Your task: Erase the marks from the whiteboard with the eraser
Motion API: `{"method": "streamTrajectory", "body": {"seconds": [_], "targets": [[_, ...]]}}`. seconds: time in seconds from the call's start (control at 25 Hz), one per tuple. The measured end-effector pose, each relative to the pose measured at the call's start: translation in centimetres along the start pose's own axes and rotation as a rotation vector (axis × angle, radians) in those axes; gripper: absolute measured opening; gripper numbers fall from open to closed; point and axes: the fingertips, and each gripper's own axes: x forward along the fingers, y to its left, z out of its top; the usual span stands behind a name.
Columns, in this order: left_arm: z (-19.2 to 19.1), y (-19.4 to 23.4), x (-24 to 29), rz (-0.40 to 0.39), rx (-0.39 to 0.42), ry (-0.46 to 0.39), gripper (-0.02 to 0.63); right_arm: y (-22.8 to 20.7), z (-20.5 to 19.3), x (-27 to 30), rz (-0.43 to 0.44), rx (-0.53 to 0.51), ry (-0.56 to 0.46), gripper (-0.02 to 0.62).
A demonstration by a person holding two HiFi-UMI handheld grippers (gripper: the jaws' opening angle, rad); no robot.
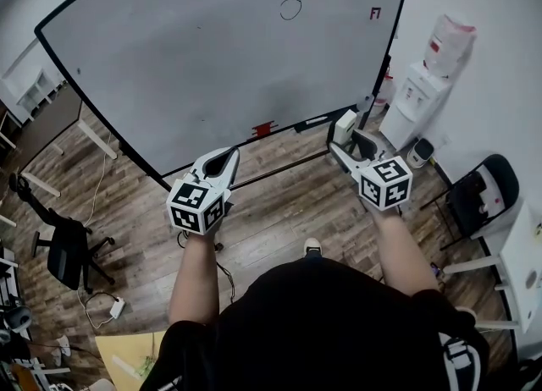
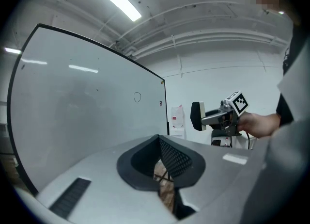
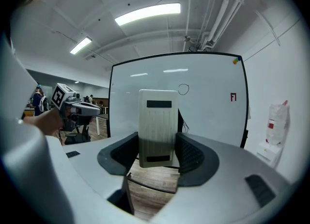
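Right hand-held gripper (image 3: 157,151) pinches the eraser (image 3: 157,121) upright, clear of the whiteboard (image 1: 212,59), near its lower right corner. Left hand-held gripper (image 2: 160,141) has jaws pressed together, nothing between them, also off the board. Black circle (image 1: 290,9) and red mark (image 1: 375,13) sit on the board's upper right.

The pale, ribbed eraser (image 3: 157,127) stands upright, clamped between the fingers (image 3: 193,156) of the right gripper (image 3: 156,145). Beyond them, the whiteboard (image 3: 208,121) bears a black circle (image 3: 183,89) and a red mark (image 3: 233,97).
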Motion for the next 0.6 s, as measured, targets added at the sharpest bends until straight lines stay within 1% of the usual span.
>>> {"method": "streamTrajectory", "body": {"seconds": [0.24,0.36,0.6], "targets": [[-0.8,0.8,3.3,0.009,0.01,0.028,0.011,-2.5,-0.7,1.9,0.002,0.004,0.021,0.232],[-1.3,1.3,4.8,0.013,0.002,0.041,0.011,-3.5,-1.1,2.8,0.006,0.003,0.031,0.232],[-1.4,2.1,6.7,0.018,-0.004,0.045,0.011,-5.1,-1.7,4.2,0.012,0.006,0.04,0.232]]}}
